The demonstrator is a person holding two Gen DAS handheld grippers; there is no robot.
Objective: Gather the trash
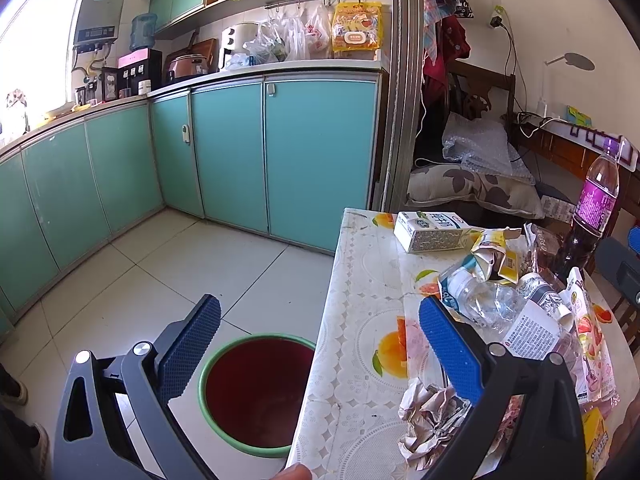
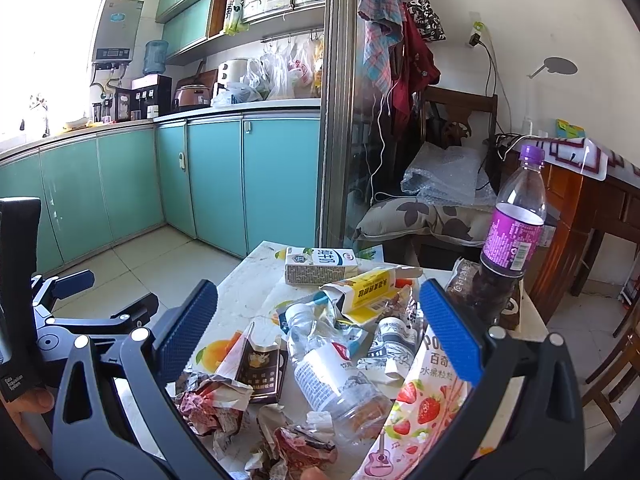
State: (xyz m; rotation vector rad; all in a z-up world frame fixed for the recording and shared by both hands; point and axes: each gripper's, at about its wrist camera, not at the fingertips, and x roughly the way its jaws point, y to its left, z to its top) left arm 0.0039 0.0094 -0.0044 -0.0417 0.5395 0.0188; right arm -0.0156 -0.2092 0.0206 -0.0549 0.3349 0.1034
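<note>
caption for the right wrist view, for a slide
Open right tongs hover over a table littered with trash: crushed plastic bottle, milk carton, strawberry snack packet.

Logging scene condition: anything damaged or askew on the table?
Yes. The clear plastic bottle lies on its side amid crumpled wrappers, and the yellow carton is torn open. Only the purple-labelled bottle stands upright.

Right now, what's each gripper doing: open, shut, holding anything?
Left gripper: open, empty, above the bin and table edge.
Right gripper: open, empty, over the trash.
</note>
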